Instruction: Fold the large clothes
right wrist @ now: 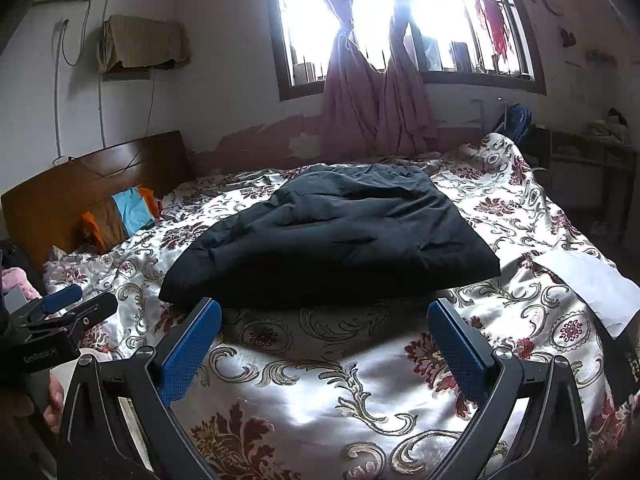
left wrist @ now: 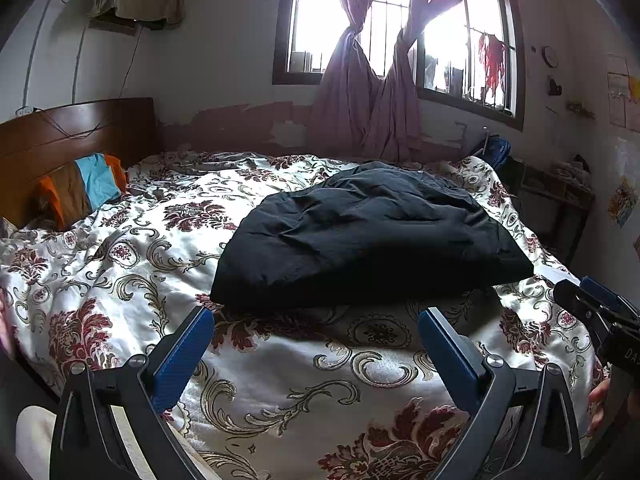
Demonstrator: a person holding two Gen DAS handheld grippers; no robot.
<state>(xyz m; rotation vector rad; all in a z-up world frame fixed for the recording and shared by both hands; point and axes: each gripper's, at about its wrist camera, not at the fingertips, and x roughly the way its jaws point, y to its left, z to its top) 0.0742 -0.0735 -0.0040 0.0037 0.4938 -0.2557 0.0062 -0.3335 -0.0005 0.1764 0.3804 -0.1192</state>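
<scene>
A large black garment (left wrist: pixel 368 236) lies in a folded, puffy heap on the floral bedspread (left wrist: pixel 280 368); it also shows in the right wrist view (right wrist: pixel 332 240). My left gripper (left wrist: pixel 316 314) is open and empty, its blue fingers just short of the garment's near edge. My right gripper (right wrist: pixel 324 306) is open and empty too, also just short of that near edge. Each gripper shows in the other's view: the right one at the right edge (left wrist: pixel 596 304), the left one at the left edge (right wrist: pixel 68 304).
A wooden headboard (left wrist: pixel 76 128) and a striped pillow (left wrist: pixel 88 188) are at the left. Tied pink curtains (left wrist: pixel 372 100) hang at the window behind the bed. A white sheet of paper (right wrist: pixel 592 284) lies on the bedspread at right. A dark side table (left wrist: pixel 560 196) stands beyond the bed.
</scene>
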